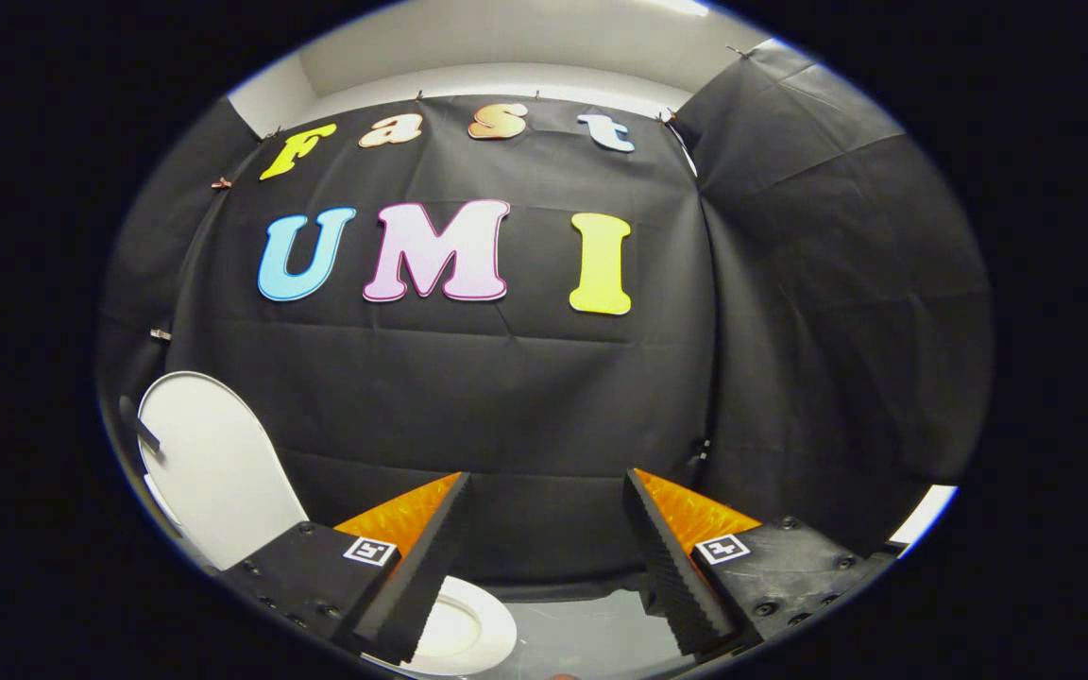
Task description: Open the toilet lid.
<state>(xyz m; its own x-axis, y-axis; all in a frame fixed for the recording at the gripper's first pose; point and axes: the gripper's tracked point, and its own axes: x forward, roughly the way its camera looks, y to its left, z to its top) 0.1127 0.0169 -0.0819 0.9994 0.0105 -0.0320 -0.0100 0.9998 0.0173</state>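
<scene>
Tool spread wide, fingers parted with nothing between them, raised and aimed at the black cloth wall rather than down at the bowl. Just below and beside the left finger, part of a white toilet seat. Farther off to the left, toilet lid standing upright against the cloth, apparently already swung open and propped there by its own lean. Judging by this, task done or nearly so; parted fingers suited to a released hold and a clear retreat.
</scene>
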